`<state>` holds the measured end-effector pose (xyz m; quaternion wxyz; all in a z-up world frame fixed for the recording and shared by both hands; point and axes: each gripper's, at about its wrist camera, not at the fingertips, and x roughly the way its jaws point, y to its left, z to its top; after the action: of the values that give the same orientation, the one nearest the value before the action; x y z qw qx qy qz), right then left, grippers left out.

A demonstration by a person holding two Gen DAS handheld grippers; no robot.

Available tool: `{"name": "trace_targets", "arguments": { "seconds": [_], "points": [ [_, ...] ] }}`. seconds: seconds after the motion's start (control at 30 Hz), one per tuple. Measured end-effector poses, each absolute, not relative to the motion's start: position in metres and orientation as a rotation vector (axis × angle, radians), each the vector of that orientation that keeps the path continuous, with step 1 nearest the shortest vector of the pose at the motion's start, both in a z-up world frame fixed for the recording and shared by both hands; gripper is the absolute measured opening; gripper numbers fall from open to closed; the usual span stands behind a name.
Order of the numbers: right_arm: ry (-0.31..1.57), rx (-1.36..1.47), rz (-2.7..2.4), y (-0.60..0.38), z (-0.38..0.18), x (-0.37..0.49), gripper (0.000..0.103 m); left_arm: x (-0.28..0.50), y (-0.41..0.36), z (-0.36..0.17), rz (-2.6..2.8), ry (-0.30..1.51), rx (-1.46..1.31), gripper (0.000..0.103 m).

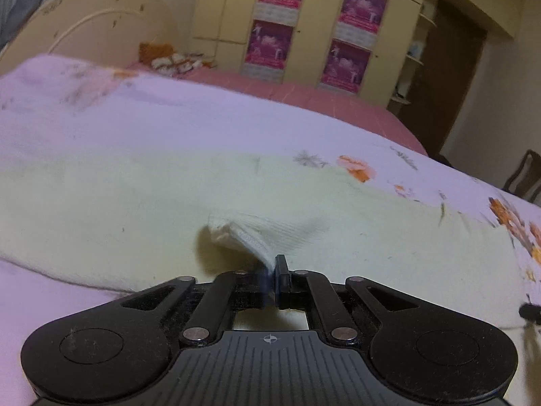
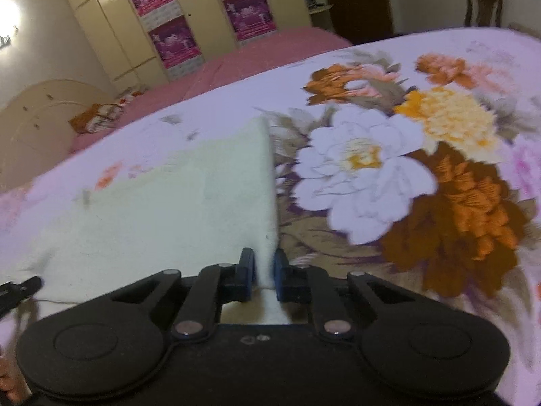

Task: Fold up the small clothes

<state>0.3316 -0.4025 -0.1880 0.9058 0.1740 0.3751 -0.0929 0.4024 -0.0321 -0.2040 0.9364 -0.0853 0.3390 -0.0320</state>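
A pale cream garment [image 1: 135, 209] lies spread on a floral blanket [image 1: 422, 182]. My left gripper [image 1: 272, 270] is shut on a ribbed white edge of the garment [image 1: 257, 237] and lifts it into a small peak. In the right wrist view the same cream garment [image 2: 169, 209] lies flat with its right edge running up from my fingers. My right gripper [image 2: 263, 270] is shut on that edge, with cloth pinched between the blue pads [image 2: 279, 267]. The tip of the other gripper shows at the left edge [image 2: 20, 287].
The blanket's large flower print [image 2: 389, 169] fills the right side. Beyond it lies a pink bedsheet [image 2: 253, 61] with a small orange and white bundle [image 2: 98, 115] near a cream headboard [image 1: 101, 27]. A wardrobe with posters [image 1: 304, 23] and a chair [image 2: 481, 3] stand behind.
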Motion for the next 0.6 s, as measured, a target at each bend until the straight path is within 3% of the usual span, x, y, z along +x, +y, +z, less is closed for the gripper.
{"name": "trace_targets", "arguments": {
  "seconds": [0.1,0.13,0.2,0.23,0.43,0.5,0.57,0.6],
  "points": [
    [0.773,0.341,-0.191,-0.401,-0.183,0.333,0.011,0.394,-0.019,-0.193,-0.049,0.692,-0.196,0.006],
    [0.769,0.351,-0.183,-0.402,-0.182,0.333,0.012,0.389,-0.013,-0.190,-0.030,0.684,-0.208,0.011],
    [0.750,0.370,-0.161,-0.404,-0.178,0.333,0.022,0.380,-0.005,-0.182,0.004,0.657,-0.208,0.019],
    [0.735,0.368,-0.161,-0.405,-0.175,0.335,0.027,0.375,-0.002,-0.177,0.010,0.638,-0.208,0.020],
    [0.691,0.339,-0.190,-0.409,-0.167,0.364,0.027,0.382,-0.019,-0.164,-0.071,0.618,-0.193,0.021],
    [0.689,0.312,-0.181,-0.406,-0.167,0.377,0.027,0.396,-0.030,-0.170,-0.099,0.660,-0.193,0.029],
    [0.692,0.293,-0.177,-0.403,-0.169,0.386,0.027,0.409,-0.038,-0.180,-0.086,0.693,-0.173,0.050],
    [0.697,0.285,-0.179,-0.403,-0.170,0.392,0.027,0.414,-0.038,-0.186,-0.073,0.710,-0.165,0.052]
  ]
}}
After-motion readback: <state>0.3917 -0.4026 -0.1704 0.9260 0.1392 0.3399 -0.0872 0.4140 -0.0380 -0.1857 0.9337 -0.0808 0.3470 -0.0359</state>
